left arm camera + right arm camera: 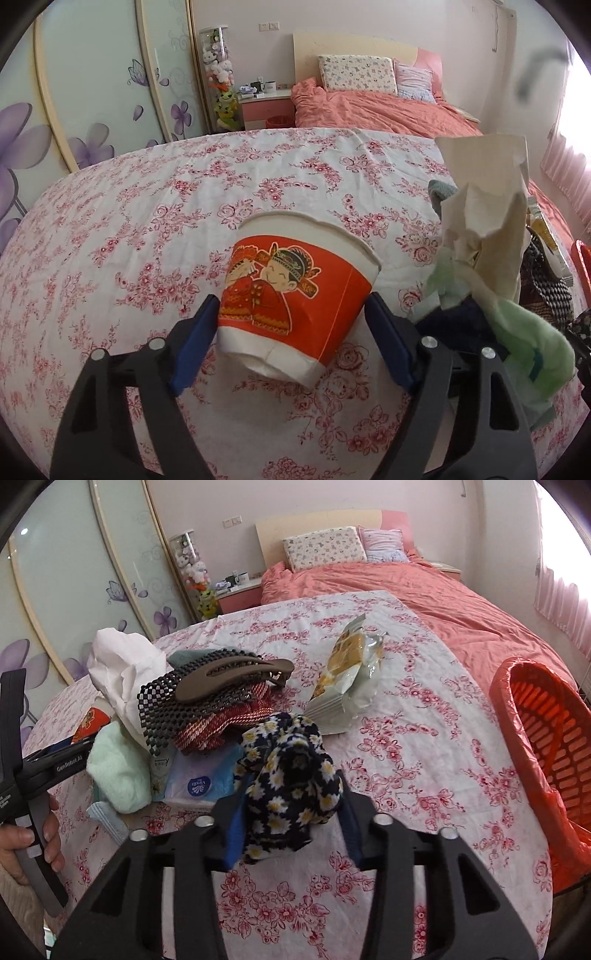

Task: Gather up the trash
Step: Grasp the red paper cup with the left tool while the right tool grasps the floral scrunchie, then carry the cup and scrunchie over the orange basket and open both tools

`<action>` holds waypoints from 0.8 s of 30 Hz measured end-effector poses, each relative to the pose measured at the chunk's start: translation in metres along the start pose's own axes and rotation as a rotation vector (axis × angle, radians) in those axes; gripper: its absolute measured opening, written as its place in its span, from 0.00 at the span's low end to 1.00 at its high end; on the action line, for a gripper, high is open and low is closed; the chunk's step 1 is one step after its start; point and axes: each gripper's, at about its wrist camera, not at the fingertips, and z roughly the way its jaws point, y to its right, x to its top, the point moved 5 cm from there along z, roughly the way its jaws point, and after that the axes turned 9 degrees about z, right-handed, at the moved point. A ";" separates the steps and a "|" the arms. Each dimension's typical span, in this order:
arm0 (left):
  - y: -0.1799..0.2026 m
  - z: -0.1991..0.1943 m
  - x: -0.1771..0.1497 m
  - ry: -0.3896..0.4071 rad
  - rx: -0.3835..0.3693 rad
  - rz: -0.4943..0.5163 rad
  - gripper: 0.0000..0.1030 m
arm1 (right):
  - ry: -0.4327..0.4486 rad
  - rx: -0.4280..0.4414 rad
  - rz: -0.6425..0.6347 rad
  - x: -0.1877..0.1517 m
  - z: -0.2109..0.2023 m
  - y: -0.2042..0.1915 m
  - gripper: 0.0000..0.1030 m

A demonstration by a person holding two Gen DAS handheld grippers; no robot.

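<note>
In the left wrist view my left gripper (291, 314) is shut on a red and white paper cup (299, 295) with a cartoon couple, held tilted just above the floral tablecloth (147, 221). In the right wrist view my right gripper (291, 797) is shut on a dark daisy-print fabric piece (291, 775), lifted over the table. A crumpled white paper (122, 664) and an empty snack wrapper (347, 675) lie on the table. An orange mesh bin (550, 738) with a red liner stands at the table's right edge.
A pile sits at the left in the right wrist view: brown hair clip (229, 675), black mesh mat (177, 705), red striped cloth (218, 727), green towel (118, 768), tissue pack (203, 775). A bed (406, 590) lies behind the table.
</note>
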 end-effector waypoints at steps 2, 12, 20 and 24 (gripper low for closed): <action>-0.002 -0.001 -0.002 -0.001 -0.005 -0.007 0.75 | 0.003 0.007 0.006 0.001 -0.001 0.001 0.27; -0.014 -0.022 -0.006 0.013 0.024 -0.029 0.75 | 0.057 0.038 0.037 0.010 -0.025 0.007 0.14; -0.020 -0.060 0.004 0.058 0.025 -0.053 0.74 | 0.117 0.053 0.057 0.022 -0.050 0.014 0.13; -0.012 -0.086 0.012 0.096 0.007 -0.051 0.74 | 0.182 0.050 0.066 0.033 -0.073 0.021 0.13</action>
